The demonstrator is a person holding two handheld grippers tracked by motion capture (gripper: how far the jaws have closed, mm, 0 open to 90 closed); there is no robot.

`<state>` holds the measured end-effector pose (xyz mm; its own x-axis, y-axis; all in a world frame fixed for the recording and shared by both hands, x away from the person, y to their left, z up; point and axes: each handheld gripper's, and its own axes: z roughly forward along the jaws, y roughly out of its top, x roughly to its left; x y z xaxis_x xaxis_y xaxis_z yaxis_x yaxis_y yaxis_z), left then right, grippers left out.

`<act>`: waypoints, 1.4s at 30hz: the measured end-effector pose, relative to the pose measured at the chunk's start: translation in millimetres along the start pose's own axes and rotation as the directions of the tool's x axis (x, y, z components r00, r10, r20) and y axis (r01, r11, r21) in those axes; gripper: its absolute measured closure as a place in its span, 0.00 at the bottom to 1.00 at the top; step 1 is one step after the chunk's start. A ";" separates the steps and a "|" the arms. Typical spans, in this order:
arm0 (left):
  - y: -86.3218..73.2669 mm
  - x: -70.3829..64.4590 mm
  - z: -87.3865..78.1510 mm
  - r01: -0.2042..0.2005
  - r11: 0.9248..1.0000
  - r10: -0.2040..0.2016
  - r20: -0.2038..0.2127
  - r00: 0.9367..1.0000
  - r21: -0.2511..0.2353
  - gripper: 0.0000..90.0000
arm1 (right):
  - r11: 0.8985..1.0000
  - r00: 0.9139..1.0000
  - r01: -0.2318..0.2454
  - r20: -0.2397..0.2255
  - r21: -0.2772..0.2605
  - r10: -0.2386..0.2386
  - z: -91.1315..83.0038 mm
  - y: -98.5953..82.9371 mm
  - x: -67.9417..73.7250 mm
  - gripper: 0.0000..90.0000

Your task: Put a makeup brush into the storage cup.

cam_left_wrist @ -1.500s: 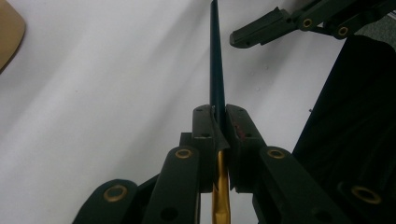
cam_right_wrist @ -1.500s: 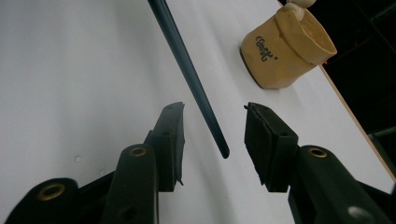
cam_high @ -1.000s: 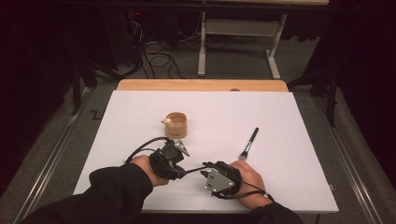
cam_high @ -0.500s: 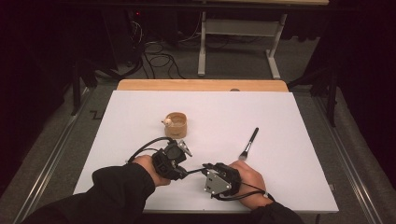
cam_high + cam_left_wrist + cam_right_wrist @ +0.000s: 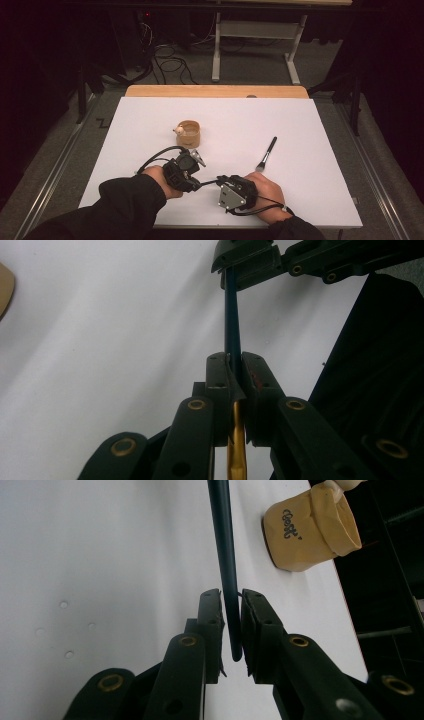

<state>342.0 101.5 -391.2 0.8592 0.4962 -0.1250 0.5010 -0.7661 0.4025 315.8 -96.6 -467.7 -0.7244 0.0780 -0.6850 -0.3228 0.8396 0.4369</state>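
The white counter [image 5: 320,165] lies open to the far right and the far left. A tan cup [image 5: 189,133] stands just beyond the left claw [image 5: 196,159], blocking a straight push away. A makeup brush [image 5: 266,154] lies right of centre, near the right hand [image 5: 265,190].

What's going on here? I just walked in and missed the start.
A person holds a slim dark-handled brush with a gold ferrule between two grippers near the table's front edge. The left gripper is shut on it near the ferrule; the right gripper grips its tail end. A tan cup and a second black brush rest on the white table.
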 end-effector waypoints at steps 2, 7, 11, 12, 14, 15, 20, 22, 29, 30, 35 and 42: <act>0.6 -0.4 -0.2 0.000 1.000 0.000 -0.001 1.000 -0.002 0.92 | 1.000 1.000 0.004 0.003 0.000 -0.004 0.3 -0.1 -0.3 0.90; 1.7 -0.2 -1.7 0.005 1.000 -0.005 0.001 1.000 -0.008 0.92 | 1.000 1.000 0.006 0.009 0.004 -0.006 0.1 -0.1 -0.5 0.94; 2.8 -0.8 -3.1 0.002 1.000 -0.003 -0.003 1.000 -0.012 0.92 | 0.999 0.999 0.033 0.005 0.009 -0.033 -0.1 0.9 0.4 0.96; 2.8 -0.7 -3.2 0.003 1.000 -0.003 -0.002 1.000 -0.012 0.92 | 0.999 0.999 0.032 0.008 0.010 -0.032 -0.2 1.0 0.4 0.96; 2.6 -0.5 -3.6 0.000 1.000 0.000 -0.002 1.000 -0.013 0.92 | 1.000 1.000 0.028 0.001 0.006 -0.028 -0.2 0.6 0.2 0.96; 2.6 -0.5 -3.6 0.003 1.000 -0.003 -0.001 1.000 -0.017 0.92 | 0.999 0.999 0.034 0.002 0.002 -0.034 -0.3 0.5 -0.4 0.96; 2.5 -0.5 -3.4 0.002 1.000 -0.002 -0.001 1.000 -0.010 0.92 | 0.999 0.999 0.037 -0.002 0.004 -0.037 -0.4 0.8 0.1 0.96; 2.5 0.0 -3.7 0.006 1.000 -0.006 -0.005 1.000 -0.012 0.91 | 0.999 0.999 0.036 -0.004 0.003 -0.036 -0.4 0.9 -0.1 0.96; 0.7 4.0 -4.1 0.025 0.999 -0.025 -0.020 0.999 -0.022 0.78 | 1.000 1.000 0.021 -0.003 0.006 -0.021 -1.5 -0.2 -1.6 0.96; 0.3 4.5 -4.1 0.030 0.999 -0.031 -0.021 0.999 -0.026 0.75 | 1.000 1.000 0.019 -0.003 0.006 -0.019 -1.4 -0.4 -1.6 0.96; -1.8 6.6 -3.9 0.044 0.998 -0.045 -0.031 0.998 -0.040 0.62 | 1.000 1.000 0.009 -0.003 0.015 -0.009 -0.5 -1.5 -1.7 0.96; -5.6 8.9 -5.5 0.047 0.997 -0.052 -0.067 0.996 -0.067 0.50 | 0.999 1.000 -0.028 0.000 0.027 0.028 -0.5 -7.5 -5.1 0.96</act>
<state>346.3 112.5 -389.5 0.8233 0.5612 -0.0848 0.5329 -0.7129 0.4559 321.6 -103.6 -467.2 -0.7333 0.1010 -0.6724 -0.2862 0.8512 0.4399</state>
